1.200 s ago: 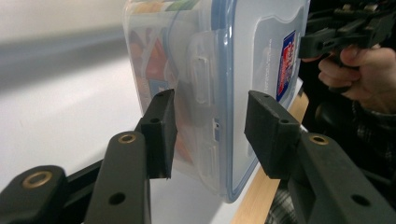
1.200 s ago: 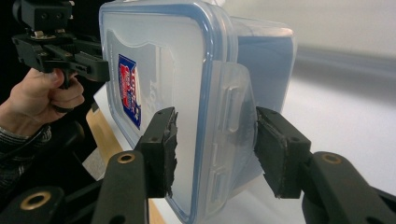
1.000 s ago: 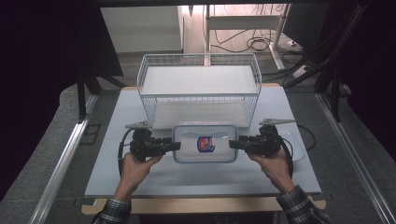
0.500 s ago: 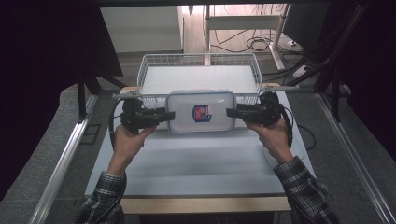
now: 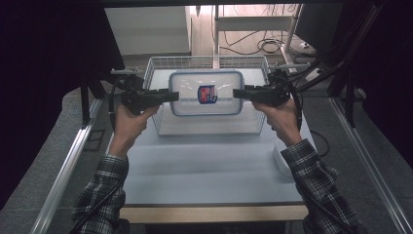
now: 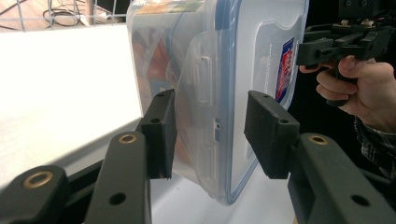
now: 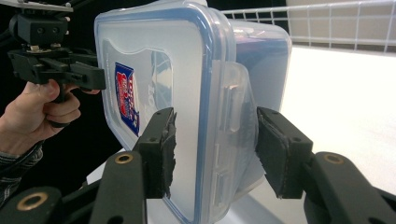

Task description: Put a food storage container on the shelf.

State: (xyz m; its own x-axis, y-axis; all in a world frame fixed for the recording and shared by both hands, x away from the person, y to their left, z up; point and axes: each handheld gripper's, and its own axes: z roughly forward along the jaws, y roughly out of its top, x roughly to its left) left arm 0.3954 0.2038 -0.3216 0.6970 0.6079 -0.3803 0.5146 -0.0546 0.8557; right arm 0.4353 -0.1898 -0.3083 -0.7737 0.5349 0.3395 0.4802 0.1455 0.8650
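The clear plastic container (image 5: 206,93) with its blue-rimmed lid is up in the air over the white wire basket (image 5: 160,122) at the back of the desk (image 5: 204,170) — lid facing up, long axis running side to side between the two hands. There's a red-and-blue sticker (image 5: 207,94) on the lid, but its writing is too small to read. The left tongs (image 5: 168,95) are pinching the container's left-end latch and the right tongs (image 5: 239,93) its right-end latch — held from both short ends.
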